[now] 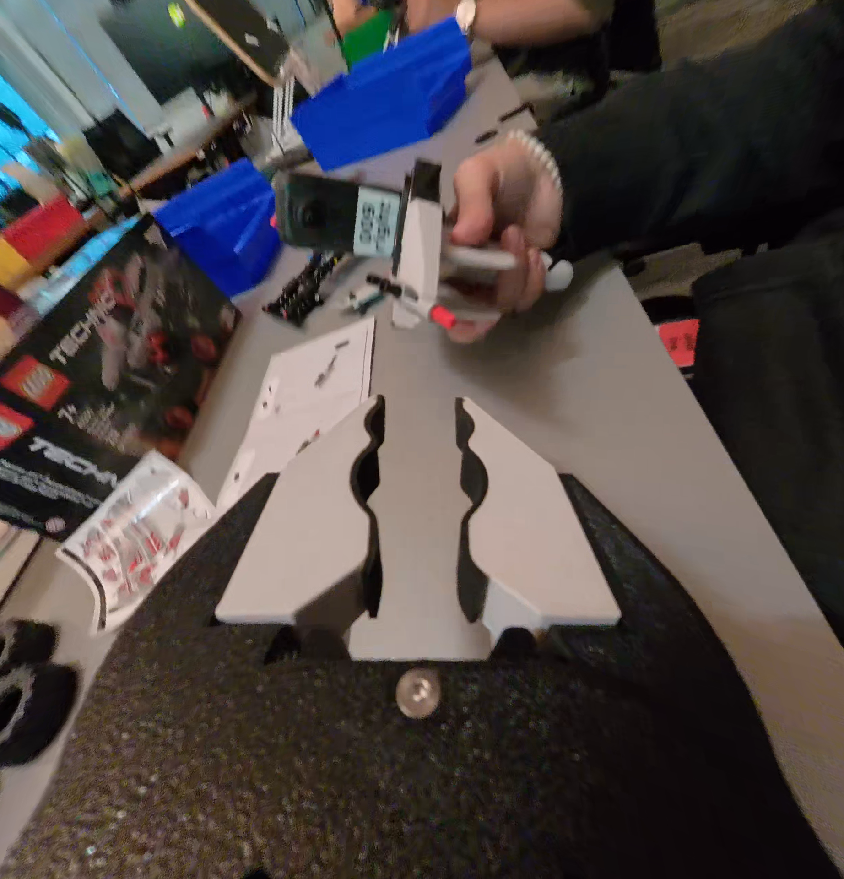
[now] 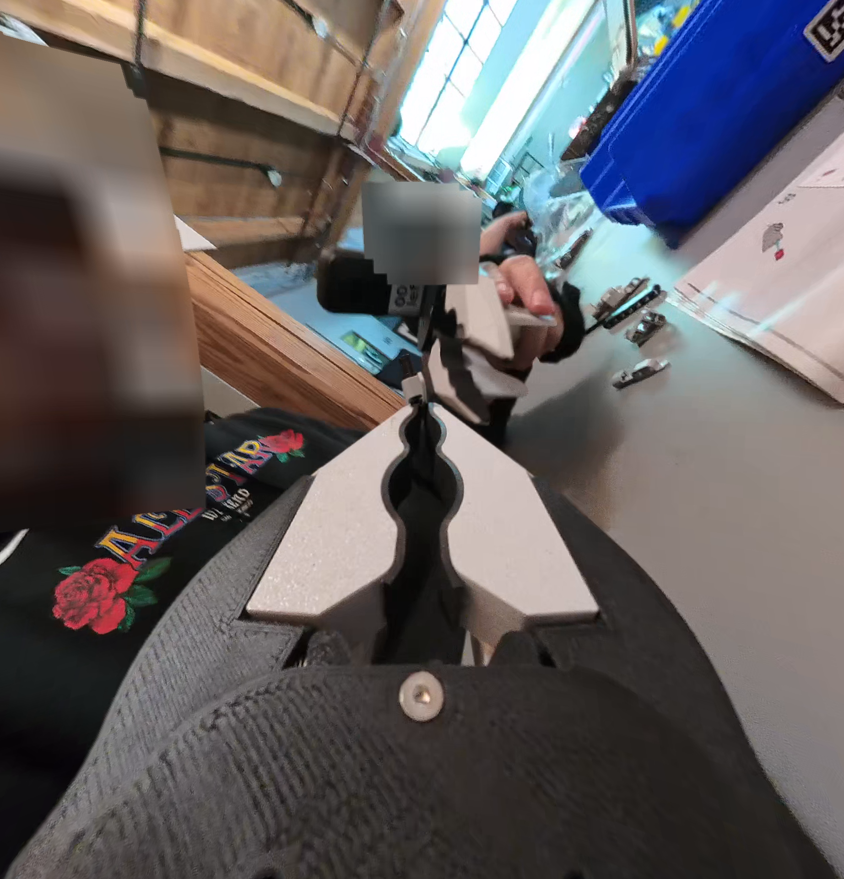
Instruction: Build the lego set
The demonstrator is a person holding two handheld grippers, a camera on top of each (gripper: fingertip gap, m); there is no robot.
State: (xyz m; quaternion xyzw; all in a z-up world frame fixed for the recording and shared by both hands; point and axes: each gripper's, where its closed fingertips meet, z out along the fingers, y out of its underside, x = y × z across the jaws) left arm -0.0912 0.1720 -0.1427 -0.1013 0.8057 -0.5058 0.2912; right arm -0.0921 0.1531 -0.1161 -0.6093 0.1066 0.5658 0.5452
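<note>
My left gripper [image 1: 420, 409] is open and empty, held low over the grey table [image 1: 529, 404]. My right gripper [image 2: 422, 411] is shut on a small light grey Lego piece with a black pin end [image 2: 412, 380], which sticks out past its tips. In the left wrist view the right gripper [image 1: 401, 290] hangs above the table in a hand, the small piece [image 1: 383, 284] at its tips. In the right wrist view the left gripper [image 2: 463, 361] shows just beyond the held piece. The white instruction sheet [image 1: 315, 395] lies left of the left fingers.
A black Lego box [image 1: 101, 380] stands at the left, with a plastic bag of red parts [image 1: 135, 532] and black tyres [image 1: 11, 689] near it. Blue bins [image 1: 387, 95] sit at the back. Loose black and grey pieces [image 1: 301, 290] [image 2: 641, 371] lie on the table. Only a small space, under 4 cm, lies between the two pairs of fingers.
</note>
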